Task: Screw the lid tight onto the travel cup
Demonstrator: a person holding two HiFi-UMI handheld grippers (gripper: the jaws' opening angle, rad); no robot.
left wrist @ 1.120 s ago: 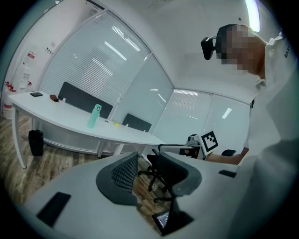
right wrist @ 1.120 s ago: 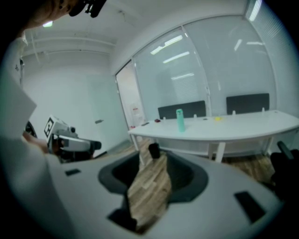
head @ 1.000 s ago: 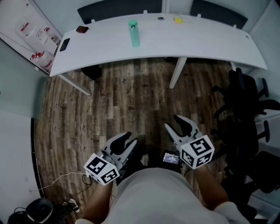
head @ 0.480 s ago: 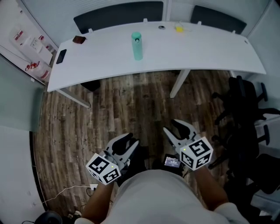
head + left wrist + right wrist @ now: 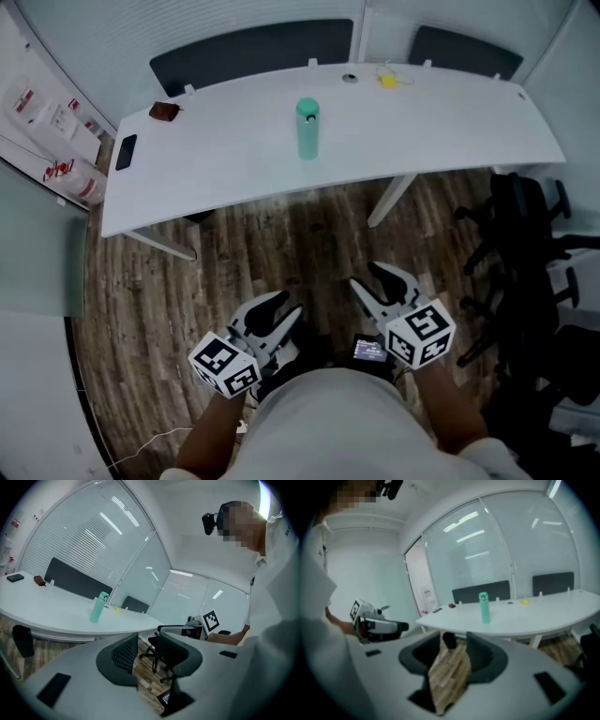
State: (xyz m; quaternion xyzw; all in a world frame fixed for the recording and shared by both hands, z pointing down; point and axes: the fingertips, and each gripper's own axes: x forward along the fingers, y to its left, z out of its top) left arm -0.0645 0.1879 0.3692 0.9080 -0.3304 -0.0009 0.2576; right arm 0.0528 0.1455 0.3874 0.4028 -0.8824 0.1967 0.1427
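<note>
Head view: travel cup point(image 5: 307, 129) stands well beyond jaws.

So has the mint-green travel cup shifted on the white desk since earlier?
No. The mint-green travel cup keeps its spot on the white desk, near the round cable hole; the view shifted.

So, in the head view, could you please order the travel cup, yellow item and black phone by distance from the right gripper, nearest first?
From the right gripper:
1. Travel cup, straight ahead, centre.
2. Yellow item, behind it, slightly right.
3. Black phone, far left.
</note>
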